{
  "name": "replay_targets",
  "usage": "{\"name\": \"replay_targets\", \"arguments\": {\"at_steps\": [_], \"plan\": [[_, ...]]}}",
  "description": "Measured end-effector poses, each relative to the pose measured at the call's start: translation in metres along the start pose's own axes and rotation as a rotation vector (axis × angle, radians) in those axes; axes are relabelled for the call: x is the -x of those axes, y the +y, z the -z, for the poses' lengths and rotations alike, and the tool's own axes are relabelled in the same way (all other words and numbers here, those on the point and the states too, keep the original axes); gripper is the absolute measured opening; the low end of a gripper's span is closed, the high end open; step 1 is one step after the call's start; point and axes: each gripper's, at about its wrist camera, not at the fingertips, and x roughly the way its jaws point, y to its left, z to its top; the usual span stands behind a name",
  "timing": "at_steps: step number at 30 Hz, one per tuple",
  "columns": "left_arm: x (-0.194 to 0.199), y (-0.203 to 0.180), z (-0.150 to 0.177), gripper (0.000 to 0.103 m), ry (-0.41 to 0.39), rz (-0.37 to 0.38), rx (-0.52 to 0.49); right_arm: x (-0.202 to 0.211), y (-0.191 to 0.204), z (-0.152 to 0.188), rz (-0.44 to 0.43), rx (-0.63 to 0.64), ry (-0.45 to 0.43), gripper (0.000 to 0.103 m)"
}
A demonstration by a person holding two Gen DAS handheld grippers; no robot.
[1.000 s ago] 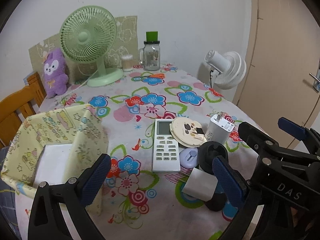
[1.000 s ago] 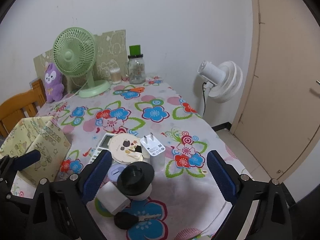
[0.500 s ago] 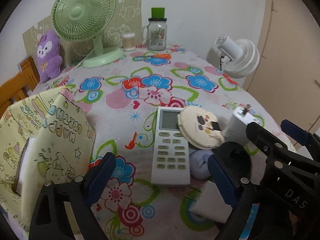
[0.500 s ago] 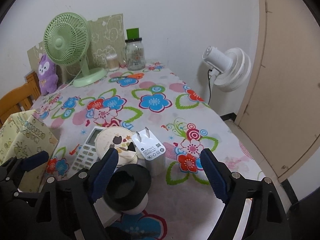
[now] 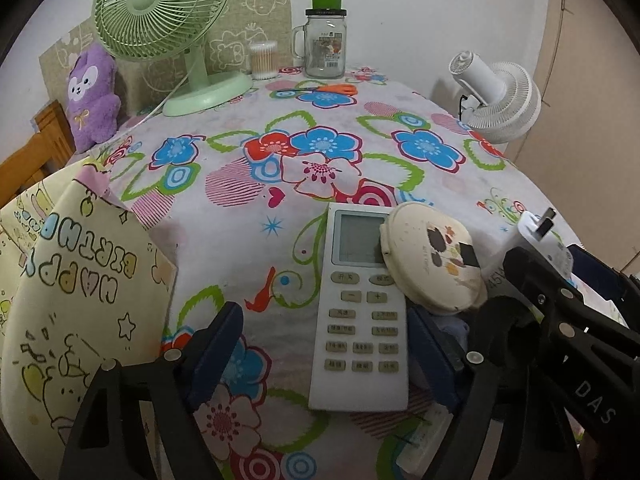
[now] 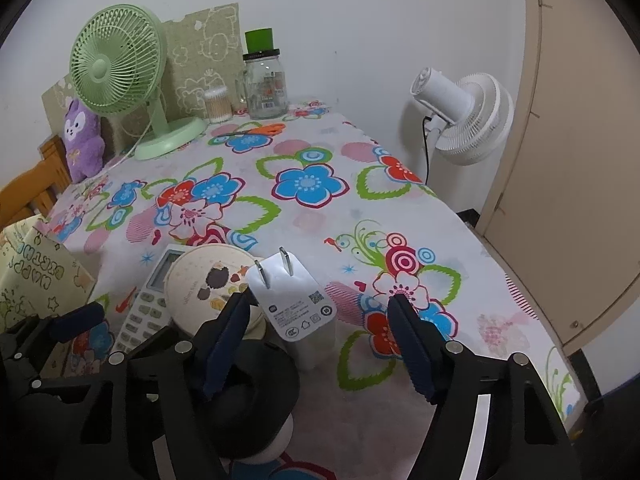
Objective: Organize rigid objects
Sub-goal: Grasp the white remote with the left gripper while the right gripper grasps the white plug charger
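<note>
Now our left claw (image 5: 320, 354) closes around the remote (image 5: 360, 312) — lengthwise between the pads, untouched — right claw (image 6: 320, 340) closes around the charger (image 6: 298, 304).

"HAPPY BIRTHDAY" on the yellow bag (image 5: 80, 264); "DAS" on the right tool (image 5: 592, 400).

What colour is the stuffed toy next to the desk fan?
Purple, with a white face. The stuffed toy shows best in the left wrist view, beside the green fan.
</note>
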Motion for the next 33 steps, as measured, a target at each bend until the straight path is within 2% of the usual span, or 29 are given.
{"name": "replay_targets", "arguments": {"at_steps": [4,8,13,15,21,33], "plan": [[-0.007,0.0,-0.002,0.079,0.02,0.014,0.004,-0.005,0.001,-0.001,-0.009,-0.004,0.004,0.07],[-0.011,-0.004,-0.004,0.073,0.022,0.012,-0.001,-0.009,0.002,-0.001,-0.021,-0.005,0.004,0.061],[-0.011,-0.01,-0.005,0.058,0.004,0.029,-0.016,-0.012,0.004,-0.003,-0.046,-0.015,0.003,0.044],[-0.01,-0.012,-0.005,0.045,0.003,0.042,-0.028,-0.011,0.005,-0.003,-0.044,-0.015,0.004,0.043],[-0.008,-0.011,-0.006,0.044,0.008,0.049,-0.021,-0.008,0.006,-0.001,-0.015,-0.006,0.009,0.041],[0.015,-0.006,-0.003,0.045,-0.042,0.039,-0.027,0.01,0.009,0.001,0.01,-0.019,-0.003,0.034]]}}
